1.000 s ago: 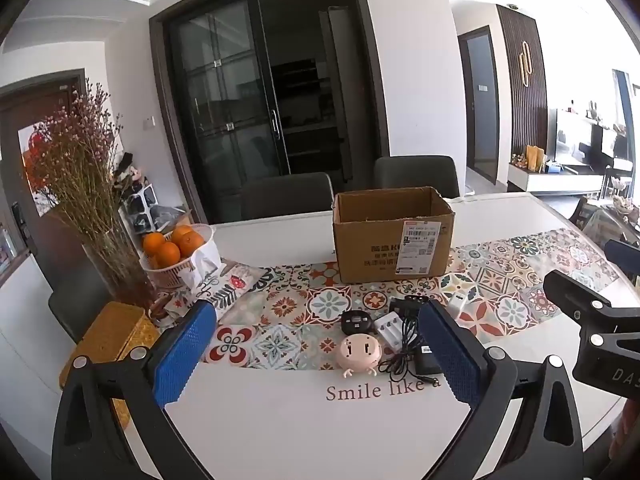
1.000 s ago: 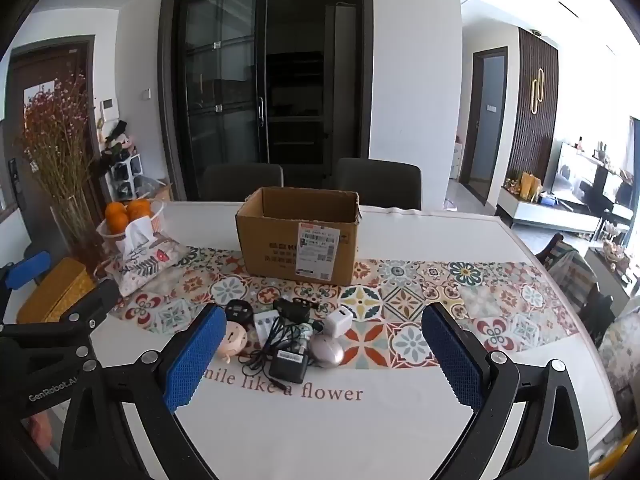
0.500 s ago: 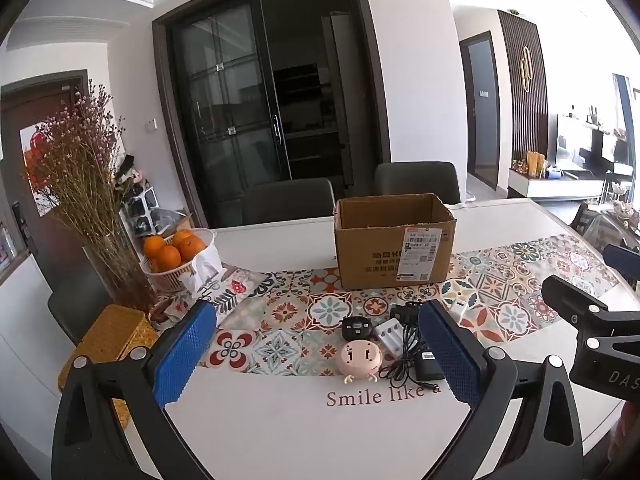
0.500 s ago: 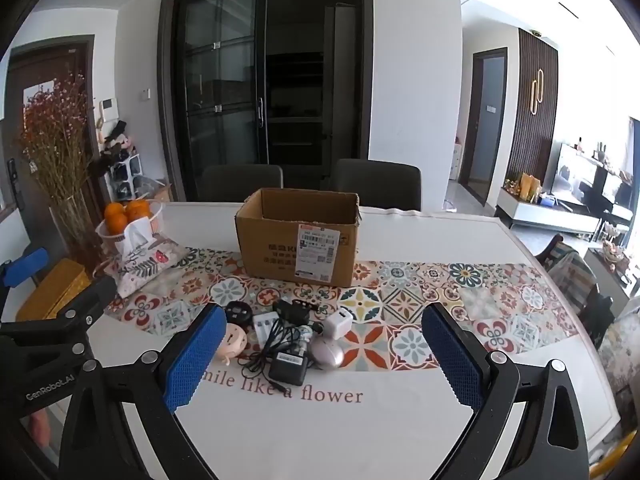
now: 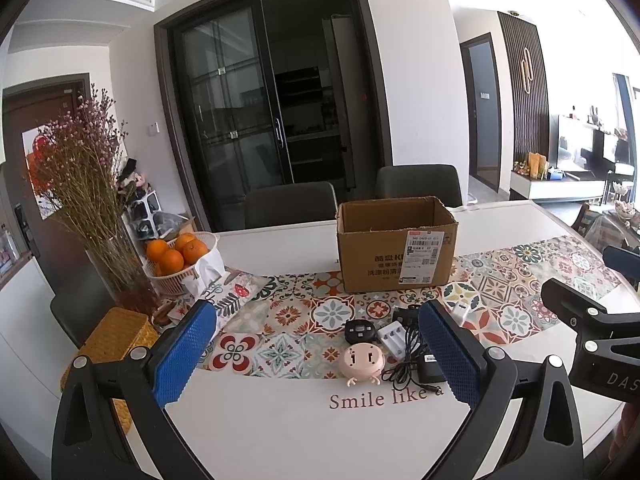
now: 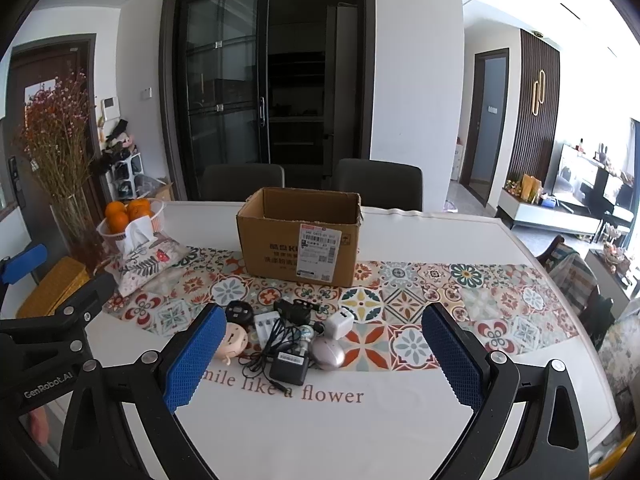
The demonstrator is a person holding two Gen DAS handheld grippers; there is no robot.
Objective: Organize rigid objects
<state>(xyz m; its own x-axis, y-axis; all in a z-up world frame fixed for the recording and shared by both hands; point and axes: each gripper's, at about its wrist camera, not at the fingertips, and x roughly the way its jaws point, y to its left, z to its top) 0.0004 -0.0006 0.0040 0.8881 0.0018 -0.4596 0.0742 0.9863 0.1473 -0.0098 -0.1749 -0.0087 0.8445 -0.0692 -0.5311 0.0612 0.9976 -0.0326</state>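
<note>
A cluster of small rigid objects lies at the table's front: a pink pig-shaped gadget (image 5: 362,363), a black round device (image 5: 360,330), a white battery charger (image 5: 393,337), a black power adapter with cable (image 6: 289,367), a white plug cube (image 6: 339,323) and a silver-pink oval mouse (image 6: 327,353). An open, empty-looking cardboard box (image 6: 299,236) stands behind them, also in the left wrist view (image 5: 396,248). My left gripper (image 5: 318,354) is open and empty, short of the cluster. My right gripper (image 6: 320,354) is open and empty, above the table's front.
A basket of oranges (image 5: 180,258), a tissue pouch (image 5: 224,288), a vase of dried flowers (image 5: 88,200) and a yellow woven box (image 5: 112,340) stand at the left. Two chairs (image 6: 380,182) are behind the table. A patterned runner (image 6: 460,312) crosses it.
Both grippers have risen or pulled back slightly, so the objects sit a little lower in view. Nothing was grasped or moved.
</note>
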